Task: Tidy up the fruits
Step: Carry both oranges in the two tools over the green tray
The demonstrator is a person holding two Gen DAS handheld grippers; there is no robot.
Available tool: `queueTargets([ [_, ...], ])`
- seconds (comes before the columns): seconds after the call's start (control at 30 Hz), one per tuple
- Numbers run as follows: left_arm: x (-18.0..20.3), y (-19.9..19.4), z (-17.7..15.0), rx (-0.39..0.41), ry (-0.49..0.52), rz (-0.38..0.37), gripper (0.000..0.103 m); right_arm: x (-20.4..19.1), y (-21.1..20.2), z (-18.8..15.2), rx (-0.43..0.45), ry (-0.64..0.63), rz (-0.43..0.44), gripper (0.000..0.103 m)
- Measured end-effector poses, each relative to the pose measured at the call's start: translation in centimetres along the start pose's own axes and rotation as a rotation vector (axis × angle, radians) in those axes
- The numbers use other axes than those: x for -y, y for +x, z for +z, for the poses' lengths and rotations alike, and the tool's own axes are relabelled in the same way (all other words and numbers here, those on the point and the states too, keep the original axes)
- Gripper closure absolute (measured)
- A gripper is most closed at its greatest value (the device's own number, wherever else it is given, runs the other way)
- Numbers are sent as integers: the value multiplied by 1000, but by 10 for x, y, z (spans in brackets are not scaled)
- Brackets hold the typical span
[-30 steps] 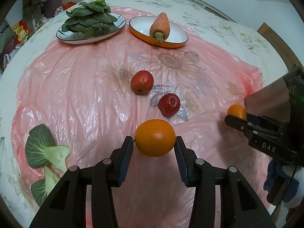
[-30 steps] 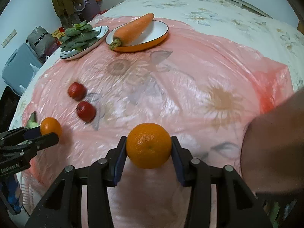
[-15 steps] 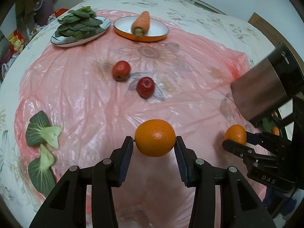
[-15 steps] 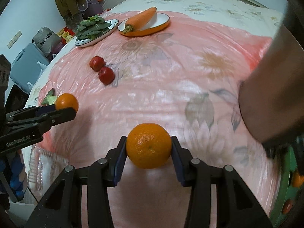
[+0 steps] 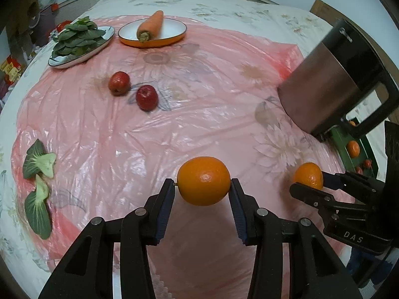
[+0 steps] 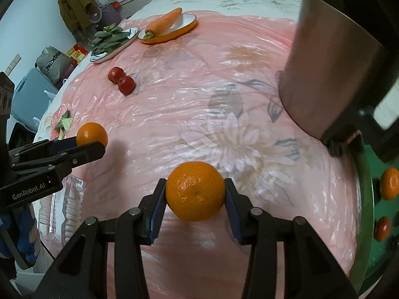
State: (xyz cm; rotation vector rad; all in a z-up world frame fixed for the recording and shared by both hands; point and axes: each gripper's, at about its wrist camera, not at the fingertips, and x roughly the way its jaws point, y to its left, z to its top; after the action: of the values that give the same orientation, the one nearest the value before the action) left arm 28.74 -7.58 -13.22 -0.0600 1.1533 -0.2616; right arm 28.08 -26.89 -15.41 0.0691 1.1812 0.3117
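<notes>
Your left gripper (image 5: 203, 185) is clenched on an orange (image 5: 203, 180), held clear above the pink sheet (image 5: 199, 99) that covers the table. Your right gripper (image 6: 195, 194) grips a second orange (image 6: 195, 191) the same way, near the table's right edge. Just beside it on the right sits a green tray (image 6: 365, 186) with an orange and small red fruits in it; a steel kettle (image 5: 331, 79) stands behind the tray. Farther out, two red apples (image 5: 147, 97) lie close together mid-table. Loose greens (image 5: 37, 174) lie at the left edge. At the far side, a carrot (image 5: 150, 26) rests in an orange dish (image 5: 174, 37), beside a plate of greens (image 5: 77, 41).
</notes>
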Motion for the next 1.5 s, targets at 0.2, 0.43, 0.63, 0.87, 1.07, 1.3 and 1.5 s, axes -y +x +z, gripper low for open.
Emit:
queueTargets([
  [0.2, 14, -1, -5, -4, 34, 19, 64, 7, -6, -9, 5, 21, -1, 48],
  [0.43, 32, -8, -7, -8, 74, 32, 64, 14, -20, -17, 18, 43, 2, 48],
  [0.63, 52, -9, -7, -14, 113, 31, 64, 25, -32, -26, 21, 70, 4, 48],
  [0.87, 83, 2, -9, -43, 165, 17, 64, 41, -42, -42, 6, 97, 7, 48],
  [1.07, 119, 8, -11, -67, 227, -16, 64, 65, -62, -59, 10, 144, -7, 48],
  [1.3, 165, 15, -13, -74, 312, -51, 64, 97, -87, -76, 29, 200, -30, 48],
  [1.5, 203, 25, -16, -91, 379, -84, 64, 127, -104, -89, 50, 245, -61, 48],
])
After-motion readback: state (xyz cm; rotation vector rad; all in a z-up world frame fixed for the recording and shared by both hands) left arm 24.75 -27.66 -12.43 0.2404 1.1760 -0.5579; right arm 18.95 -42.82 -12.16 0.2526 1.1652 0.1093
